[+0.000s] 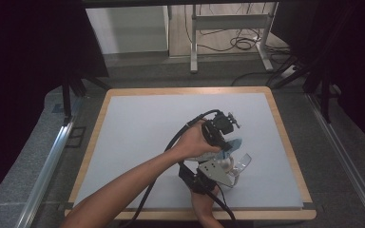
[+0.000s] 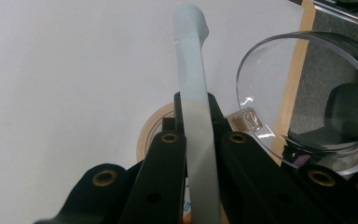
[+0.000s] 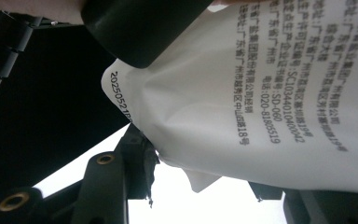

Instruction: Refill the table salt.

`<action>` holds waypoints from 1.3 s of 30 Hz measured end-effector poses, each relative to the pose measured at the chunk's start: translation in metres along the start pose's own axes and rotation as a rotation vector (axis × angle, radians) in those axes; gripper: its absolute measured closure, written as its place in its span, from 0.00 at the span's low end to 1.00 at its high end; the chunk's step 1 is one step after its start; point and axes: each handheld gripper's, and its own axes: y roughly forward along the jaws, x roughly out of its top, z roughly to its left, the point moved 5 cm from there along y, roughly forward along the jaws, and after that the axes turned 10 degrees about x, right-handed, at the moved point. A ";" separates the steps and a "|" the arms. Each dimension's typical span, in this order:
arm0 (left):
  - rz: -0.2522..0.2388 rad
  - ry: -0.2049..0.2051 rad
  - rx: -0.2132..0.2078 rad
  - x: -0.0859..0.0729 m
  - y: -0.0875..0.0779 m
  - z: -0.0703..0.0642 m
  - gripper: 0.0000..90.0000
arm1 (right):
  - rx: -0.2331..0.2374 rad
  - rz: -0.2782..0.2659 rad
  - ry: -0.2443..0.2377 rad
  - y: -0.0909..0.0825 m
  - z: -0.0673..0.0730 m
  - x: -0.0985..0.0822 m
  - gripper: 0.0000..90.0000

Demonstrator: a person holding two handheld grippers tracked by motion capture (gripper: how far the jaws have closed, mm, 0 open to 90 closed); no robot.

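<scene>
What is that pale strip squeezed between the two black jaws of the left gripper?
In the left gripper view, the left gripper is shut on a light blue packet seen edge-on. A clear plastic cup sits just beside it.

Place: lab or recording studio, not home.

Evidence, high view:
- Wood-edged board [image 1: 285,142] with pale blue-grey top, centre frame, set as staged work surface.
- Black curtains [image 1: 24,42] far left and far right, closing off station.
- Metal rails [image 1: 47,161] running along both lower sides.
- Grey carpet floor [image 1: 171,71] around board.
- Metal desk frame [image 1: 228,23] at top centre, loose cables [image 1: 237,43] coiled on floor beneath.
- Dark tripod legs [image 1: 323,90] upper right, more at upper left.
</scene>
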 end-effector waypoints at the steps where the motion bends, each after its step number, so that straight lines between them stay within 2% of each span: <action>1: 0.000 0.001 0.000 0.000 0.000 0.000 1.00 | 0.000 0.001 -0.002 0.000 0.000 0.000 0.56; 39: 0.005 0.006 0.009 0.001 -0.002 -0.002 1.00 | -0.008 -0.013 -0.012 0.000 0.001 0.002 0.56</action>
